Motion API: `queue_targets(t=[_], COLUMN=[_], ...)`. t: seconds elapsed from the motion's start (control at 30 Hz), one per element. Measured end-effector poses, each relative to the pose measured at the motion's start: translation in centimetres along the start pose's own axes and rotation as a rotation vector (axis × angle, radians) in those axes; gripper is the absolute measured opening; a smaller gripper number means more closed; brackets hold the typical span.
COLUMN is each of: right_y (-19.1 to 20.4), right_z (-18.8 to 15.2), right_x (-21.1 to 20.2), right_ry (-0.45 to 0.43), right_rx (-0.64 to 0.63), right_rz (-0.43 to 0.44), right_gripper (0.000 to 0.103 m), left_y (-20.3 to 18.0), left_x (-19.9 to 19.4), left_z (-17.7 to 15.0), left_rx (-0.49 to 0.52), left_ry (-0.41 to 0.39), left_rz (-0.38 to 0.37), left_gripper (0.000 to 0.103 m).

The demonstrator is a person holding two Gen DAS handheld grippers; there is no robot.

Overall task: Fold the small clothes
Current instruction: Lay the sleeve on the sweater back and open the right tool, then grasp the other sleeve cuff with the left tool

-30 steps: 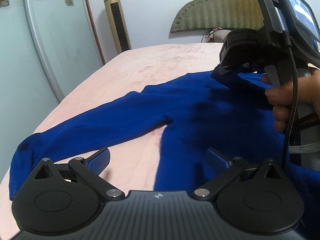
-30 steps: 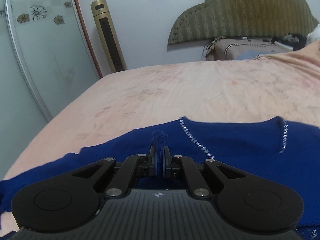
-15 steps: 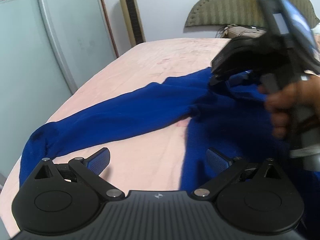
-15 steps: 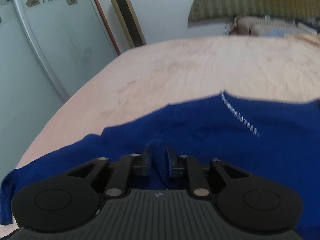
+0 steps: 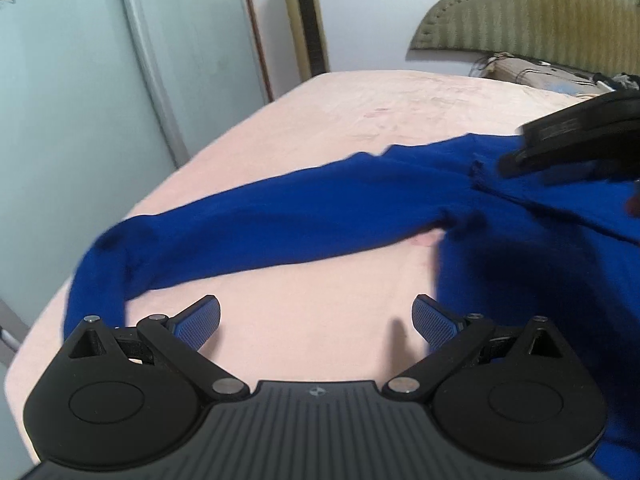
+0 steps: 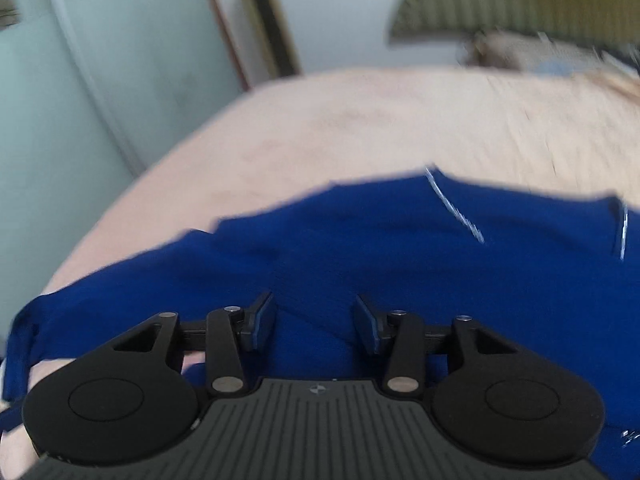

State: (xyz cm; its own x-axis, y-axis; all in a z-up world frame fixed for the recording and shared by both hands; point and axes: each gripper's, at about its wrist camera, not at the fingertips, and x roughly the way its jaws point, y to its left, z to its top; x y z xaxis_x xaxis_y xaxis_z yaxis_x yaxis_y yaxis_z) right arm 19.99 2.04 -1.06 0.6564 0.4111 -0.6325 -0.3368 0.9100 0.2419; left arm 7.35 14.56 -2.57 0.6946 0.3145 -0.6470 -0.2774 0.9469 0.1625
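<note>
A royal-blue long-sleeved sweater lies spread on the pink bed. One sleeve stretches left to the bed's edge; the body lies at the right. My left gripper is open and empty over bare sheet just in front of the sleeve. My right gripper is open, its jaws apart above the sweater's shoulder, with a silver trim line beyond it. The right gripper also shows blurred at the right edge of the left wrist view.
A pale glass wardrobe door stands along the bed's left side. A gold tower fan stands by the far wall. An olive padded headboard and a cluttered bedside stand are at the far right.
My right gripper has opened and let go of the sweater's shoulder fabric, which has dropped flat. My left gripper has swung left toward the sleeve, still open.
</note>
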Motion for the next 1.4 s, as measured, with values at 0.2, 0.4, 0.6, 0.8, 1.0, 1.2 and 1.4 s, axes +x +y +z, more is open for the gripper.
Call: queue_targets(t=[0.2,0.4,0.6,0.8,1.0,1.2,1.4], right_y=[3.1,4.0,3.3,3.2,3.6,2.3,1.0], right_z=[-1.4,-2.6,-3.3,-3.9,-4.7,-5.1,-5.4], right_x=[-4.7,-7.0,-7.1,-6.9,-7.5,-7.9,-8.1], right_ry=[-0.086,-0.085,-0.077,-0.057,-0.052,-0.053,-0.055], right_rx=[-0.119,-0.154,-0.131,-0.106,-0.13,-0.079,-0.038], right_rz=[0.054,0.08,0.058,0.069,0.087,0.065,0.042], right_gripper=[0.068,0.073,0.079,0.079,0.079,0.08,0.08], left_y=[6.2,12.7,20.6,22.5,20.7,21.5,25.0], left_x=[2.5,5.3,5.7,1.9,3.4,6.9,8.6], left_z=[-0.1,0.7,2.1,1.8,0.7,-1.0,-2.3], left_rx=[-0.22,-0.311,-0.31,-0.504,-0.694,-0.963,-1.191], left_ry=[0.07,0.08,0.066,0.043,0.137,0.108,-0.003], left_rz=[-0.001,0.158,0.548,0.301,-0.069,-0.205,-0.222], left_gripper=[0.103,0.103,0.103,0.103,0.103,0.102,0.082])
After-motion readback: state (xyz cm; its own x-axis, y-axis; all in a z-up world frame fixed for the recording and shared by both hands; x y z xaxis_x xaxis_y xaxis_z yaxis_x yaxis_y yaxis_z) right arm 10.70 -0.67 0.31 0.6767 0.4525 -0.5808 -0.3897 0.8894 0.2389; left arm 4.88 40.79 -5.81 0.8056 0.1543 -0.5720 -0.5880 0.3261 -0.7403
